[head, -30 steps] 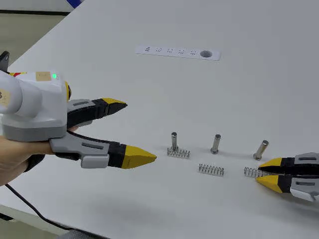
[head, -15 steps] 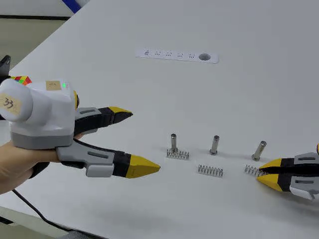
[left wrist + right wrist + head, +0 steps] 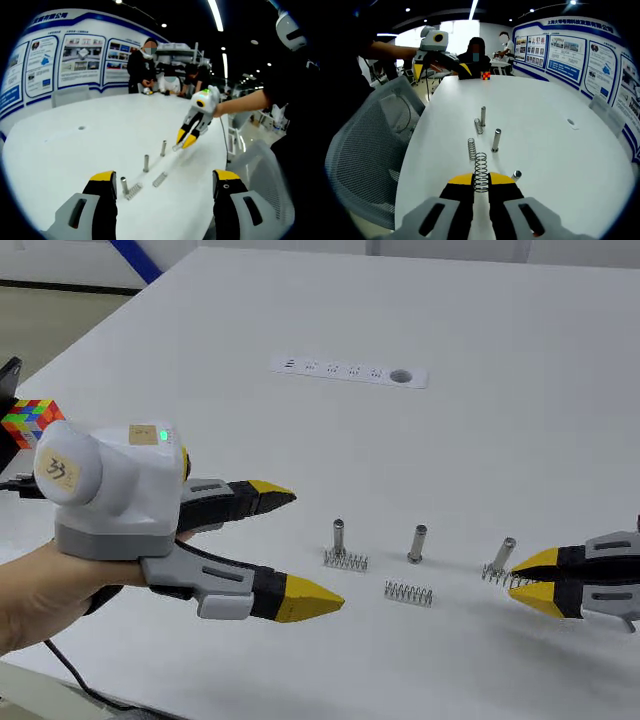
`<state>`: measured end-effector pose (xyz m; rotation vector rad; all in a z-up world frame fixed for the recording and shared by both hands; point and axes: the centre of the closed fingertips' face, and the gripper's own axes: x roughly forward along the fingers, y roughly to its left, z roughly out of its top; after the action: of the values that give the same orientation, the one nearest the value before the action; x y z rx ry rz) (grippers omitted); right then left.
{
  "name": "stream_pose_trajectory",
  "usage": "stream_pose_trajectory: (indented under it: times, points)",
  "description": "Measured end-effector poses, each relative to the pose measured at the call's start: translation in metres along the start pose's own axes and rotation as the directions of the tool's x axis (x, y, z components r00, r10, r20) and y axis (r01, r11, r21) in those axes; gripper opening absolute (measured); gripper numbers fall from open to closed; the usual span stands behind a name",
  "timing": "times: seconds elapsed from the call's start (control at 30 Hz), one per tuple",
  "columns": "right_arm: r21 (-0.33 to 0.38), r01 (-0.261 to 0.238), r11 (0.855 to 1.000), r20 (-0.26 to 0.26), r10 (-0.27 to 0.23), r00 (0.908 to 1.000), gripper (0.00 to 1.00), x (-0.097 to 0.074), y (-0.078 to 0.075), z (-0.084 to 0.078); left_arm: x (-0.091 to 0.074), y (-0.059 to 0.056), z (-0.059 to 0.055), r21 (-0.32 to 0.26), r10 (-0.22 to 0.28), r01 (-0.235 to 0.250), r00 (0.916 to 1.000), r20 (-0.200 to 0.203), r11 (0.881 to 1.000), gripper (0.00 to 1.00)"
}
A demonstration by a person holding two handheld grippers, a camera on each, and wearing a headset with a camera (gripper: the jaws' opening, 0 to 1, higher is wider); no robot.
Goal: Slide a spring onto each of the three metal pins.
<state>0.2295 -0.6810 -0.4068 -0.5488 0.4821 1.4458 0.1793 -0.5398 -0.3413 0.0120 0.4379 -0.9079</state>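
no spring on any pin yet, first spring gripped

three metal pins in a row on the white desk [image 3: 200, 360]: left pin [image 3: 338, 533], middle pin [image 3: 419, 542], right pin [image 3: 505, 552]. all three bare, with no coil around any shaft.

right tongs [image 3: 515, 582] low at the right end of the row, closed almost fully on one end of the first spring [image 3: 480, 172]. in the right gripper view, coils poking straight forward from between the yellow tips. free end of that spring just beside the foot of the right pin, not over its head. cannot tell whether the spring is lifted clear or resting on the desk.

second spring [image 3: 409, 594] lying flat on the desk just in front of the middle pin, apart from it. third spring [image 3: 346, 561] lying flat at the foot of the left pin, touching or very nearly so.

left tongs [image 3: 315, 545] hovering to the left of the row, spread wide, holding nothing, near the left pin but clear of it.

judged progress: at the very start. one spring grasped, none threaded, all three pins left to do. likely next need: raising the gripped spring above the right pin's head, lining its open end up with the shaft, then lowering it.
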Motion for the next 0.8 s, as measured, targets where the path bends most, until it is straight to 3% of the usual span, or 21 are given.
stream_pose_trajectory:
  times: [0.1,0.23,0.47,0.63,0.8]
  points:
    - [-0.04,-0.013,0.999,0.015,0.013,0.9998,0.11,-0.006,0.006,0.019,0.007,-0.006,0.006,-0.007,-0.023,0.023,0.9991,0.036,1.0,0.78]
    - [-0.088,-0.003,0.996,0.022,0.005,0.9998,0.11,-0.012,0.012,0.04,0.019,-0.015,0.008,0.0,-0.051,0.051,0.9978,0.041,0.999,0.75]
    - [-0.106,-0.003,0.994,0.031,0.007,0.9995,0.11,-0.016,0.022,0.058,0.038,-0.032,0.021,0.025,-0.114,0.112,0.9907,0.075,0.993,0.69]
    - [-0.115,-0.024,0.993,0.064,0.031,0.9975,0.11,-0.014,0.035,0.073,0.046,-0.04,0.02,0.032,-0.149,0.147,0.9864,0.069,0.989,0.63]
    - [-0.149,-0.058,0.987,0.066,0.069,0.9954,0.11,-0.008,0.05,0.086,0.05,-0.046,0.029,0.058,-0.174,0.169,0.9802,0.094,0.984,0.53]
